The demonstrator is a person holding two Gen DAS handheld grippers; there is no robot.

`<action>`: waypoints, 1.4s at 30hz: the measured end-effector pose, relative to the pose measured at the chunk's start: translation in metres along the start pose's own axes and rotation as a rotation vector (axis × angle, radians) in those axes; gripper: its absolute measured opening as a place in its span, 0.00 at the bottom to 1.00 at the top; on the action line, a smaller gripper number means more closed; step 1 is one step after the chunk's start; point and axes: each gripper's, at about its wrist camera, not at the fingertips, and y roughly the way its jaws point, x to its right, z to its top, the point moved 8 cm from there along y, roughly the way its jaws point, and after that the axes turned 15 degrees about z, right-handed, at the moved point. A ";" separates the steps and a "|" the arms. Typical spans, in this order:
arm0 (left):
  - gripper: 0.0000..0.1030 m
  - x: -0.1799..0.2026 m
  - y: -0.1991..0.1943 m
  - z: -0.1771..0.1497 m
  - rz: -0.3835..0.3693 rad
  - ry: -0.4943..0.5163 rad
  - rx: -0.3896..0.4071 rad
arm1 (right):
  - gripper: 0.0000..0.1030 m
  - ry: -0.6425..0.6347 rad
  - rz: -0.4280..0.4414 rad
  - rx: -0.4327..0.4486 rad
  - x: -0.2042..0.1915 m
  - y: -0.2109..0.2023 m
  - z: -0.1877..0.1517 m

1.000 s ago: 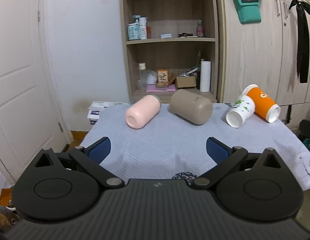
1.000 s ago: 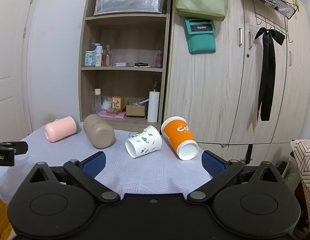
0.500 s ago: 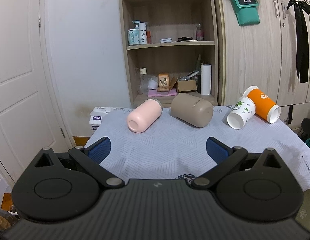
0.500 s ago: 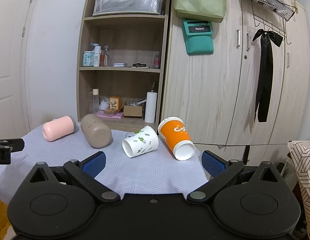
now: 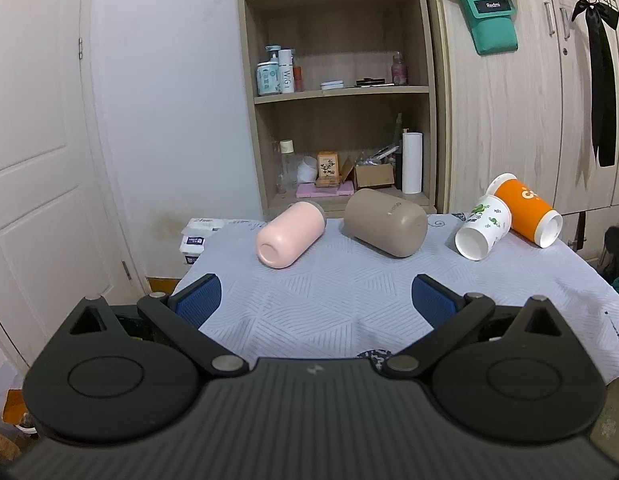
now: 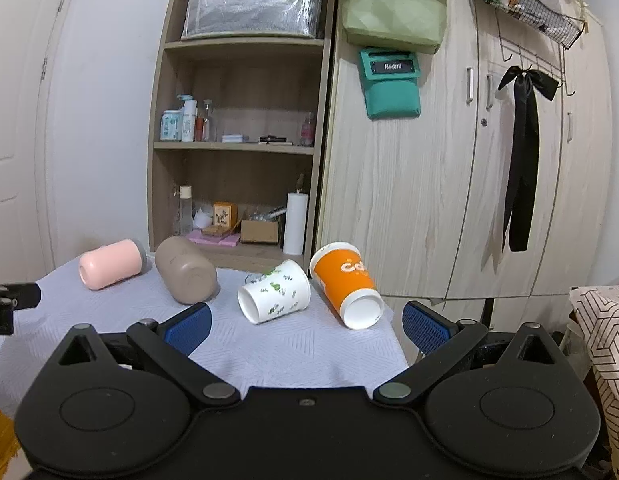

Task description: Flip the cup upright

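Several cups lie on their sides on the cloth-covered table [image 5: 329,300]: a pink cup [image 5: 290,234], a taupe cup [image 5: 385,227], a white leaf-print paper cup [image 5: 483,227] and an orange paper cup [image 5: 525,210]. They also show in the right wrist view: the pink cup [image 6: 111,263], the taupe cup [image 6: 185,275], the white cup [image 6: 274,292] and the orange cup [image 6: 345,284]. My left gripper [image 5: 315,300] is open and empty, short of the pink and taupe cups. My right gripper [image 6: 307,326] is open and empty, short of the white and orange cups.
A wooden shelf unit [image 5: 341,92] with bottles and boxes stands behind the table. A wardrobe [image 6: 449,184] stands to its right. A white door [image 5: 37,160] is at the left. Tissue packs [image 5: 197,236] lie at the table's far left corner.
Both grippers have drawn back and risen slightly, so the cups sit a little lower and smaller in view. The cups have not moved. Both grippers stay open.
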 end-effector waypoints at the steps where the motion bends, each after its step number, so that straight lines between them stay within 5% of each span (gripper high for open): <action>1: 1.00 0.000 0.000 0.000 0.000 0.001 0.000 | 1.00 0.003 -0.004 0.009 0.000 -0.001 0.001; 28: 1.00 0.015 0.003 -0.010 -0.045 0.056 -0.038 | 1.00 -0.002 0.007 -0.044 0.005 0.004 -0.007; 42: 1.00 0.067 0.009 0.019 -0.165 0.062 -0.106 | 1.00 -0.058 0.106 -0.063 0.036 0.019 0.002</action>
